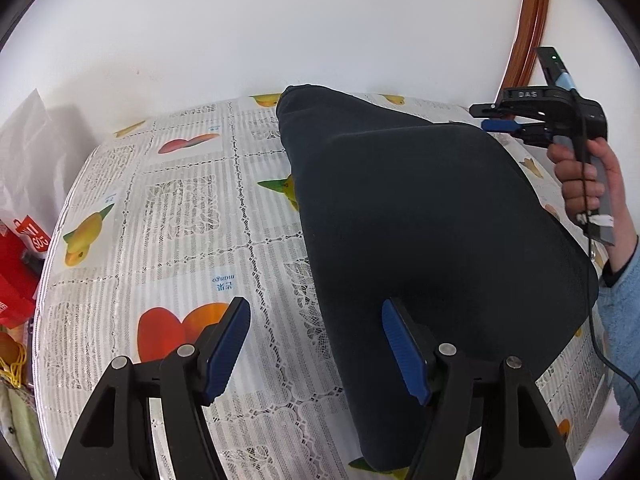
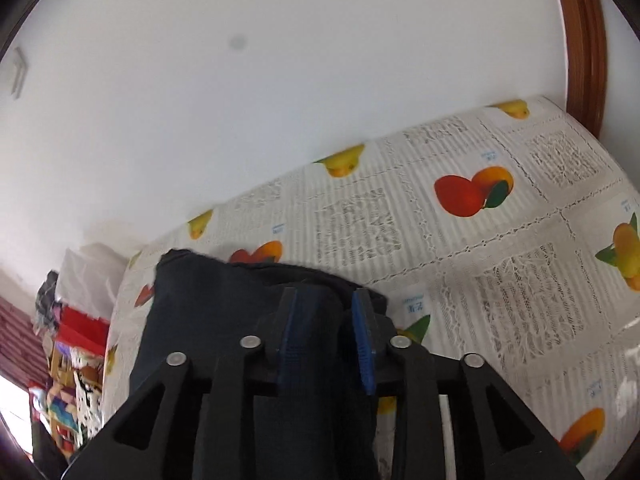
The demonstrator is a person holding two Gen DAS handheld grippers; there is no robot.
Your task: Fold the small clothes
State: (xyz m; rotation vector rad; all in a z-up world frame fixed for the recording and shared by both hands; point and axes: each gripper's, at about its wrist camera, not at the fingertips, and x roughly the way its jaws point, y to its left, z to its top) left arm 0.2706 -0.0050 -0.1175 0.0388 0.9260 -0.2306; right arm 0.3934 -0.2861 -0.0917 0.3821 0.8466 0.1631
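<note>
A dark navy garment (image 1: 420, 220) lies on the fruit-print tablecloth (image 1: 180, 220), one layer folded over another, reaching toward the wall. My left gripper (image 1: 316, 344) is open above the garment's near left edge; its right finger is over the cloth, its left finger over bare tablecloth. My right gripper (image 1: 500, 118) shows in the left wrist view at the garment's far right corner. In the right wrist view my right gripper (image 2: 326, 336) is shut on a fold of the navy garment (image 2: 208, 304), with cloth between the blue pads.
A white wall stands behind the table. Red boxes (image 1: 20, 264) and a white bag (image 1: 28, 152) sit off the table's left side. A wooden door frame (image 1: 532, 20) is at the back right. The tablecloth (image 2: 500, 240) extends right of the garment.
</note>
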